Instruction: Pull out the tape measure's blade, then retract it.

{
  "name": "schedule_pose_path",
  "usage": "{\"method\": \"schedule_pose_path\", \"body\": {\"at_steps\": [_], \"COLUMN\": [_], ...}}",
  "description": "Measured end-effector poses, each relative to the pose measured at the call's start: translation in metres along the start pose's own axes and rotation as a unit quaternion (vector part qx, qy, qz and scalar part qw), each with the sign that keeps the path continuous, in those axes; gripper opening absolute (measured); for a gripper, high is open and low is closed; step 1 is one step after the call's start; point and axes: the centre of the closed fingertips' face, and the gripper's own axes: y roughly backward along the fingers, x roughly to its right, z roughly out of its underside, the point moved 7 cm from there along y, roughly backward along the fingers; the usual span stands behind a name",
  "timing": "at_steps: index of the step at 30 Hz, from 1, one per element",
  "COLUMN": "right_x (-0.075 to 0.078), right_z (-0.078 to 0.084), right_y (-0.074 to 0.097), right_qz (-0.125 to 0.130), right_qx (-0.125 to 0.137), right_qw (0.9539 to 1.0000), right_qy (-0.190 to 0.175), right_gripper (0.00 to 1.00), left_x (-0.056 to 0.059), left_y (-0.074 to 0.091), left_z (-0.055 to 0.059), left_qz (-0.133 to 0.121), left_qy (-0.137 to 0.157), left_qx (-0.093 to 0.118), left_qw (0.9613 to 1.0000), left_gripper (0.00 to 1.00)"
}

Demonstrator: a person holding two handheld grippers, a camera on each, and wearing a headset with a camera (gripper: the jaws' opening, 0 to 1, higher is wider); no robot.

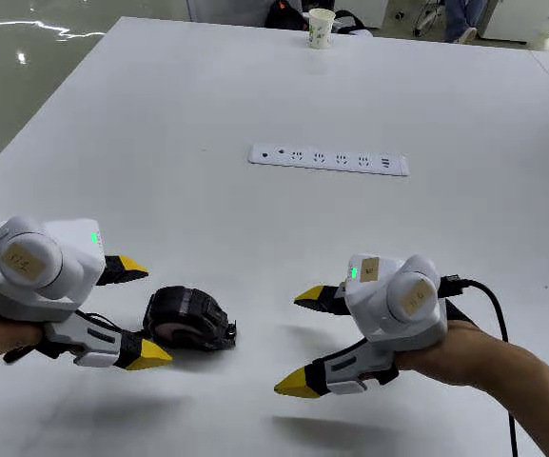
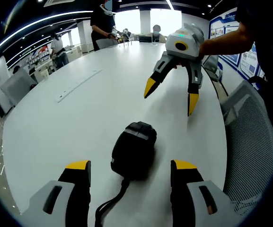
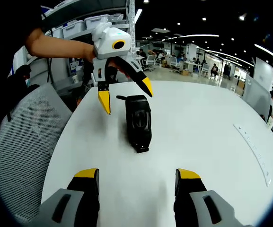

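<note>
Nothing of the task looks done yet: the tape measure [image 1: 188,319] lies whole on the white desk [image 1: 255,219], no blade drawn from its dark case, so both the pull and the retract are left. In the head view it sits at about 7 o'clock from the middle of the desk. The left gripper [image 1: 156,313], at 8 o'clock, has its yellow-tipped fingers [image 2: 78,165] apart on either side of the case, near it but not pressing on it. In the left gripper view the case rests in the gap between them, with its cord [image 2: 109,208] trailing back toward the camera.

The right gripper [image 1: 288,343], at 5 o'clock, faces the case from the other side with its fingers spread wide and holding nothing; it is well apart from the case. The end of the case turned toward it may carry the blade's hook, but that is too small to tell.

By count: one tape measure, two grippers, one power strip [image 1: 329,159] at 12 o'clock, and one paper cup [image 1: 321,28] beyond it at the far edge
</note>
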Motion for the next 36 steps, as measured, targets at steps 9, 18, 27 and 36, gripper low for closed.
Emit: {"method": "schedule_pose_path", "body": {"at_steps": [9,18,27,36], "right_x": [0.005,0.010,0.014,0.012], "right_z": [-0.006,-0.012,-0.019,-0.019], "right_y": [-0.016,-0.027,-0.041,-0.055], "right_qz": [-0.016,-0.028,-0.038,-0.054], "right_qx": [-0.003,-0.011,-0.015,-0.028], "right_qw": [0.9992,0.9967,0.9956,0.9934], "right_qy": [0.037,0.075,0.084,0.097], "right_gripper": [0.51,0.37,0.28,0.21], "left_x": [-0.003,-0.005,-0.007,-0.007], "left_y": [-0.004,-0.008,-0.014,-0.021], "left_z": [-0.001,-0.004,-0.004,0.000], "left_qz": [0.019,0.044,0.068,0.080], "left_qy": [-0.025,-0.052,-0.073,-0.088], "left_qx": [-0.010,-0.017,-0.036,-0.052], "left_qw": [0.9994,0.9975,0.9943,0.9915], "left_gripper": [0.53,0.40,0.34,0.27]}}
